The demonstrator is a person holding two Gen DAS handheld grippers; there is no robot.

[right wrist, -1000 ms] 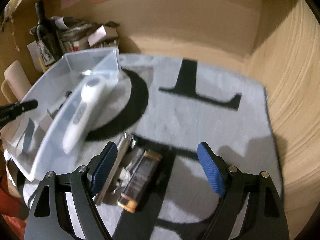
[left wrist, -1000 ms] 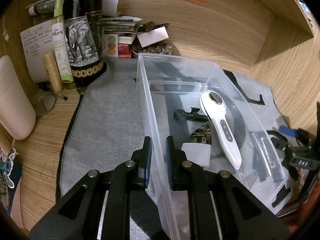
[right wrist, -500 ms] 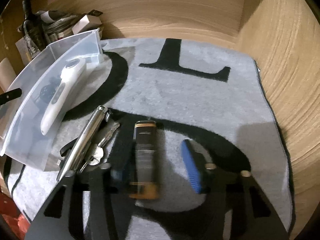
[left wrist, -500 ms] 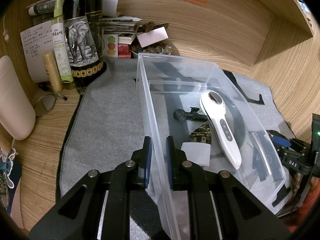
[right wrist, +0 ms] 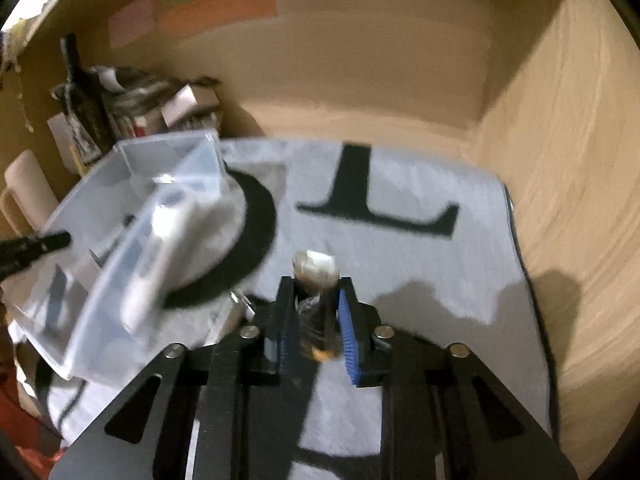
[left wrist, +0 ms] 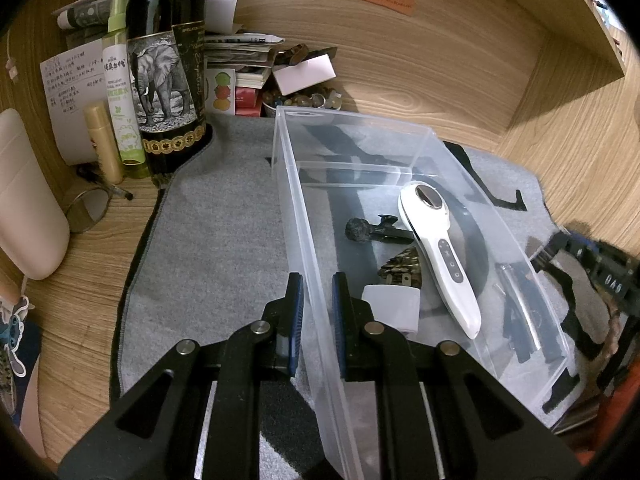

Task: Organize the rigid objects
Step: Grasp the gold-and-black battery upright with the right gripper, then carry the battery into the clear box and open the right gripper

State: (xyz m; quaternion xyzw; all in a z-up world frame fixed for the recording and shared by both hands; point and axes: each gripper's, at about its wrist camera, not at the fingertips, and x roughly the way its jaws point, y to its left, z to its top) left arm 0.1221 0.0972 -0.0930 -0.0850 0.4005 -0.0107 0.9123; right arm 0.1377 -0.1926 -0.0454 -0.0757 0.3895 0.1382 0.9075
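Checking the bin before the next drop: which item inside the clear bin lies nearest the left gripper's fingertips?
The white block, just past the left gripper, which clamps the clear bin wall. The white handheld device and black tool lie farther in.

Blurred, perhaps dark lighter (right wrist: 316, 308) in tongs

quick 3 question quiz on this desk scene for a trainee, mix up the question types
1. True or false: the left gripper is clamped on the near wall of the clear bin.
2. Which item lies inside the bin? A) white handheld device B) wine bottle C) green spray bottle
3. Fill in: the right gripper is shut on a ____.

Key: 1 true; 2 A; 3 small dark bottle, lifted off the grey mat.
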